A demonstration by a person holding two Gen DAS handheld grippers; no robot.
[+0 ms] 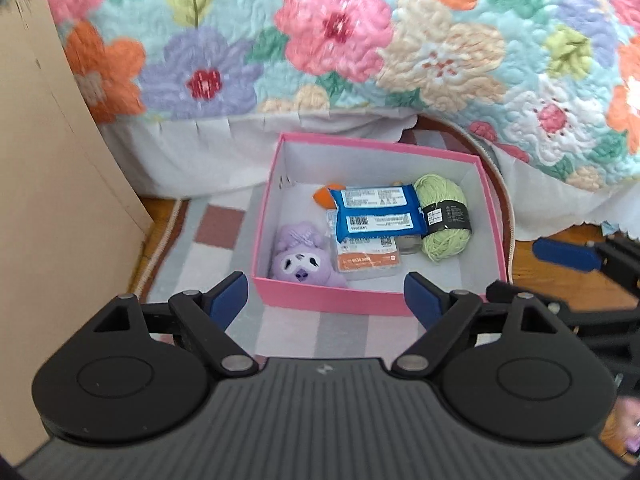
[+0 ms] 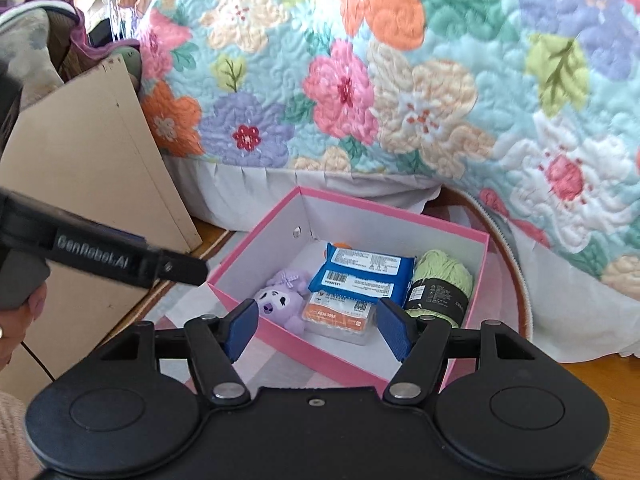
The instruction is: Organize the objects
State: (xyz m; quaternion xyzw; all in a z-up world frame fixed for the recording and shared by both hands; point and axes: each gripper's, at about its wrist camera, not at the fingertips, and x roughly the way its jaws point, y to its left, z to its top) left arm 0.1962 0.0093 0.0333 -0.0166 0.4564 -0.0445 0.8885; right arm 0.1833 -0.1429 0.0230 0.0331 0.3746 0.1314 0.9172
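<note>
Both claws hang empty with jaws apart — left claw [image 1: 326, 298], right claw [image 2: 316, 330]. Just ahead of and below them sits the pink box [image 1: 320, 302], holding plush toy [image 1: 304, 262], blue packet [image 1: 376, 210] and yarn [image 1: 442, 216]. The packing looks finished — next, I judge, comes finding a lid or any leftover item.

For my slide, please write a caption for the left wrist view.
Open left gripper above a pink box holding a purple plush, blue packet and green yarn.
</note>
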